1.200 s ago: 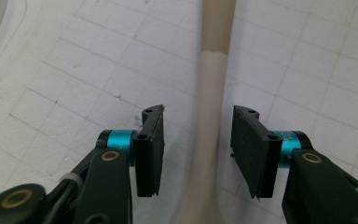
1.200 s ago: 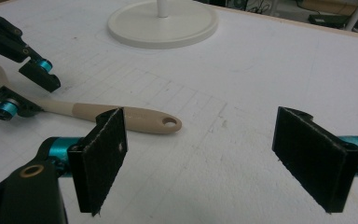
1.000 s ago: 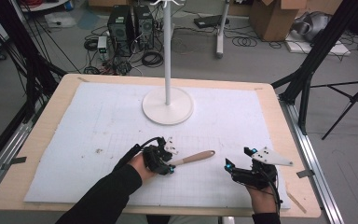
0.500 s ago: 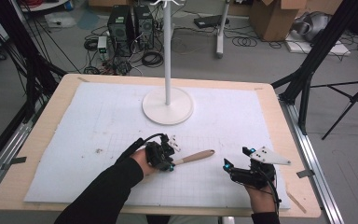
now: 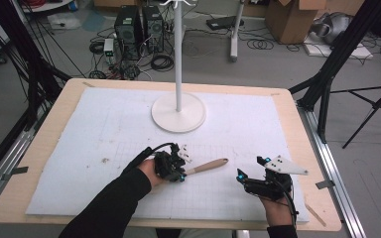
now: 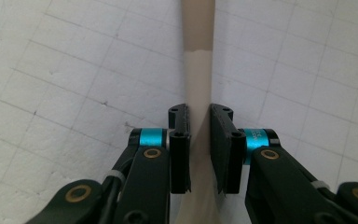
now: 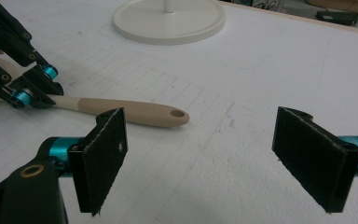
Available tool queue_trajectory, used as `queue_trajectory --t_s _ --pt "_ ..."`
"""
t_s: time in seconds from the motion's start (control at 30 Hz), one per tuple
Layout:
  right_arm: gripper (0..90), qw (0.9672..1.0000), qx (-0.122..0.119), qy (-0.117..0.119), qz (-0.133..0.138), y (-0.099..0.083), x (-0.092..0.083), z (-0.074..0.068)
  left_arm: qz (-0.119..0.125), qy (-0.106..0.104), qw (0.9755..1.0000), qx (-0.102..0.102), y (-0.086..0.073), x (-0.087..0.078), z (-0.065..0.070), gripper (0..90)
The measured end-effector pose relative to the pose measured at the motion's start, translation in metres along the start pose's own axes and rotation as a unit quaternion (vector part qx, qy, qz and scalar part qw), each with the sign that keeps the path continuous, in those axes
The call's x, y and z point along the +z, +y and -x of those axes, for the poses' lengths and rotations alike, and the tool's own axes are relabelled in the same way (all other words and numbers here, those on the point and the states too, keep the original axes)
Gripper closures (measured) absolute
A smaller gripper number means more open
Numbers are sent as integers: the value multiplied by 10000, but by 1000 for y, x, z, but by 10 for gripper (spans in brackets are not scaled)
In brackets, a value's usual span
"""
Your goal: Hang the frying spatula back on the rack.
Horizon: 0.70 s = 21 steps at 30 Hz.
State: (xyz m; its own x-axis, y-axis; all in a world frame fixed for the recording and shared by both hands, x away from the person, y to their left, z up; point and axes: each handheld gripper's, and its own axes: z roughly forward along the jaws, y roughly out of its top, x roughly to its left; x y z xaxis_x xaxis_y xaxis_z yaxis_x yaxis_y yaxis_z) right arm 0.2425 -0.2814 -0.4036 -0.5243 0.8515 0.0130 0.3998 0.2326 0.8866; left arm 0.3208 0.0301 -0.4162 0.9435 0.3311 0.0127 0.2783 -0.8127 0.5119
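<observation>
Two grippers low over mat, left gripper [image 5: 180,167] clamping spatula [image 5: 206,166], right gripper [image 5: 242,177] agape

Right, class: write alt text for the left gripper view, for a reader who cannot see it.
The left gripper has its two black jaws shut on the pale neck of a utensil, whose tan handle runs straight away from the camera. Beneath it lies a white gridded mat.
</observation>
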Motion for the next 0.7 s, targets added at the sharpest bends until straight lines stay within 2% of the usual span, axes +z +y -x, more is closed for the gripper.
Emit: queue_trajectory --t_s 0.17,0.43,0.7 --pt "167 10000 9 -5 27 0 -1 1 75 14 10000 -55 -1 0 1 780" --pt "167 10000 8 -6 20 0 -1 1 256 -101 9995 -131 -7 -8 1 780" --pt "167 10000 73 23 22 0 -1 -1 600 39 9978 -283 -11 -24 1 779"
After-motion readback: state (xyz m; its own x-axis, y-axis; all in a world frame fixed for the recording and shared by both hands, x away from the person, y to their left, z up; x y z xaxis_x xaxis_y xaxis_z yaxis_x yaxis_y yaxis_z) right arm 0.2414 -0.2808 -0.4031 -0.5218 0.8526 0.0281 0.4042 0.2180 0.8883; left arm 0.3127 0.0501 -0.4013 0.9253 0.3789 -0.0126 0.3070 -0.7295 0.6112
